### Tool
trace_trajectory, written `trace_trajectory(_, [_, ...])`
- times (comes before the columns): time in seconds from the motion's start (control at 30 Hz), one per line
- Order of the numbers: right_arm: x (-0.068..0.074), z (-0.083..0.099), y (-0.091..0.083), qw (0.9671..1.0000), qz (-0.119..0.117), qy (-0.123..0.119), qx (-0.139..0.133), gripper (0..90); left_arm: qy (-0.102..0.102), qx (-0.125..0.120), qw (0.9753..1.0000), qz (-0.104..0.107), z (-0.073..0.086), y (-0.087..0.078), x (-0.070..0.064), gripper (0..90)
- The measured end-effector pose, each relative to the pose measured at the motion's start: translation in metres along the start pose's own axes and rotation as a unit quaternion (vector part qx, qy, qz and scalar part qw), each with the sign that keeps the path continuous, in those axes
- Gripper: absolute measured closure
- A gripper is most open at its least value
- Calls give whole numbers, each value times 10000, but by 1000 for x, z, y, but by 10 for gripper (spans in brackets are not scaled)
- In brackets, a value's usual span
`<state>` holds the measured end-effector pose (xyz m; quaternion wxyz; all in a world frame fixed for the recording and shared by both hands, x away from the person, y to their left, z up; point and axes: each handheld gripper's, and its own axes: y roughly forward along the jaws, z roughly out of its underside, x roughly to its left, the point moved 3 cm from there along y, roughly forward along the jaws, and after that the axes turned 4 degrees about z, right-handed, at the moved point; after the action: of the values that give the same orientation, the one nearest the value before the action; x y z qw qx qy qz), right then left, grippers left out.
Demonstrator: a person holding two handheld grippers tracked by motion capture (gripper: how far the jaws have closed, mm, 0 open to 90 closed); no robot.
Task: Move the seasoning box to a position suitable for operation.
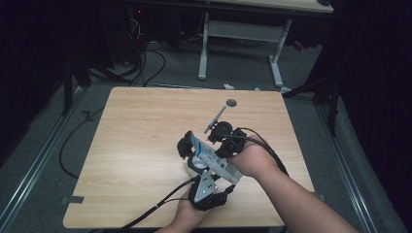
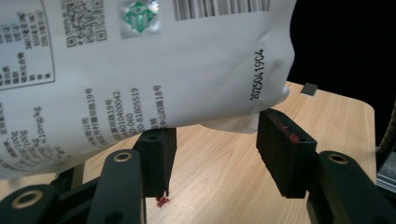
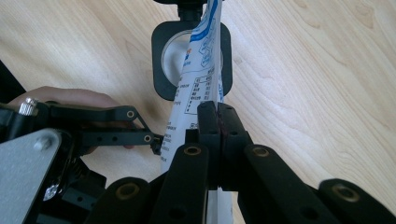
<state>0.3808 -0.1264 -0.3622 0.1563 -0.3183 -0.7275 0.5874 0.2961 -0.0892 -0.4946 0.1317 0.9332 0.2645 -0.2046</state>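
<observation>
A white pouch [image 1: 216, 160] with blue and black print hangs tilted over the table's front middle. My right gripper [image 1: 224, 151] is shut on its edge; in the right gripper view the jaws [image 3: 217, 114] pinch the pouch [image 3: 198, 70] flat. My left gripper [image 1: 198, 171] stands open just below it. In the left gripper view the pouch [image 2: 140, 70] sags above the gap of the gripper [image 2: 212, 158], and red crumbs stick to the pads [image 2: 285, 140]. Beneath the pouch sits a black holder [image 3: 161, 70] with a white round inside, also seen from above [image 1: 184, 145].
A thin metal spoon [image 1: 218, 115] lies on the wooden table [image 1: 145, 126] behind the hands, its round end pointing away. A grey tape patch [image 2: 308, 88] marks a far table corner. Cables and a white desk frame [image 1: 204, 43] stand on the floor beyond.
</observation>
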Motion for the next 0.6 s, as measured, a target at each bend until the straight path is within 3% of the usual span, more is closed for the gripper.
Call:
trace_trajectory(0.3, [1,2,-1,10000,-27,25,-14,900,-71,-21,10000,-67,1,-3,5,486])
trace_trajectory(0.5, [0,2,-1,9999,4,73,-69,900,-84,51,9999,137,6,-5,-5,477])
trace_trajectory(0.6, [-1,1,0,9999,4,81,-72,900,-80,127,9998,120,7,-3,-7,470])
